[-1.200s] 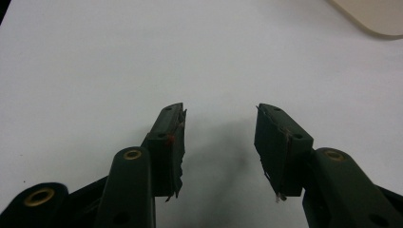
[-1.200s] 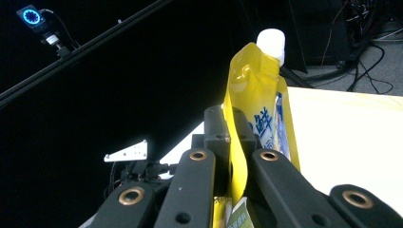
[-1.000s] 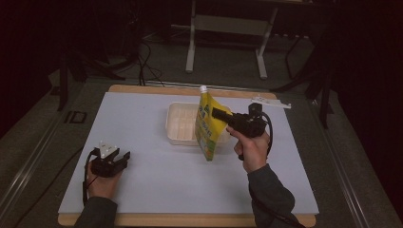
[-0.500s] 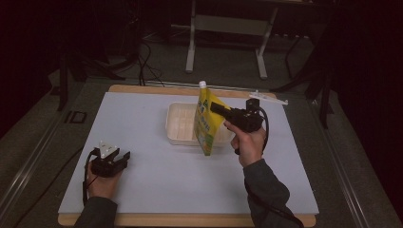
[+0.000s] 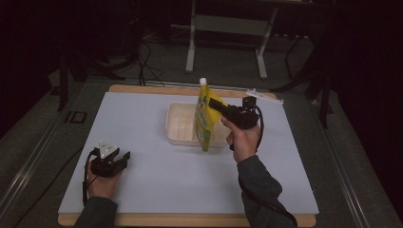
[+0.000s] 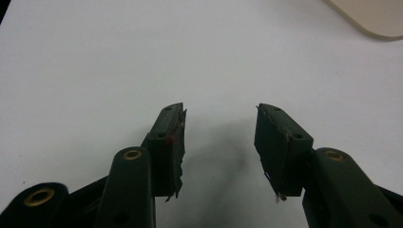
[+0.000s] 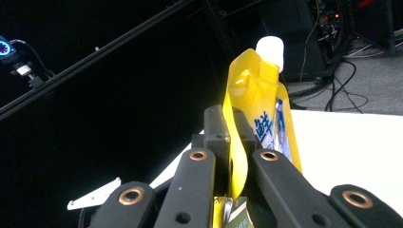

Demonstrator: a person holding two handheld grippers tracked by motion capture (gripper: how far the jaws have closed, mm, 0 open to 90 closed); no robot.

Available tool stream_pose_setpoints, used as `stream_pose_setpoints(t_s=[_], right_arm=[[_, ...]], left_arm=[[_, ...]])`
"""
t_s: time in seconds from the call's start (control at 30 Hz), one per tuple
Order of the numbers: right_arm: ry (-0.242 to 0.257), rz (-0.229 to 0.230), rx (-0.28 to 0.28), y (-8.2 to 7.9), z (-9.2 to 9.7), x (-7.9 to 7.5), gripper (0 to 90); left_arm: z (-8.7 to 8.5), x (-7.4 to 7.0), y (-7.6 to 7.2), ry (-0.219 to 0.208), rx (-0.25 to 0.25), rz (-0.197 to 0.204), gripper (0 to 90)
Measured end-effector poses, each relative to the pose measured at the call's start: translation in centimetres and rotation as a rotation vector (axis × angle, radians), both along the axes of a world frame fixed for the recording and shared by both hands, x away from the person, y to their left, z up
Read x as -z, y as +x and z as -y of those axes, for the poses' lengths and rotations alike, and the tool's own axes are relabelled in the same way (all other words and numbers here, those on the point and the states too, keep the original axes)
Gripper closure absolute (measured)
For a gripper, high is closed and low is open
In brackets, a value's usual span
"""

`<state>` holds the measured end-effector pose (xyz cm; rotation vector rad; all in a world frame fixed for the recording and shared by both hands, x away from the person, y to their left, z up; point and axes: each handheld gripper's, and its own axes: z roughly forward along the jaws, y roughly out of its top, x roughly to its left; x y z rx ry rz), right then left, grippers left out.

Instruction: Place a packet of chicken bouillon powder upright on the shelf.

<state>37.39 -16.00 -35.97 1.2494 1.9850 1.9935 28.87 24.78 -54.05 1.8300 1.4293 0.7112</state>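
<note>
Now I'm carrying the yellow spouted refill pouch (image 5: 205, 118) further over the cream plastic tray (image 5: 179, 124) — right gripper (image 5: 215, 104) clamping it, so lowering comes next, I judge. Left gripper (image 6: 218, 137) is resting — jaws wide, empty.

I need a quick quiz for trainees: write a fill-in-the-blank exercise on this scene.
1. The right hand-held gripper is shut on a yellow ____ with a white cap.
2. The pouch hangs above a cream plastic ____ on the table.
3. The left hand-held gripper has its jaws ____, with nothing between them.

Missing words: pouch; tray; open
</note>
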Motion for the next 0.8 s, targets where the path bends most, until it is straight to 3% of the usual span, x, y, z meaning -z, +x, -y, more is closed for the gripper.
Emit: stream_pose_setpoints(t_s=[0.8], right_arm=[[0.014,0.023,0.075,1.3,-1.2,0.4,90.0]], left_arm=[[0.0,0.0,0.0,-0.001,0.001,0.001,52.7]])
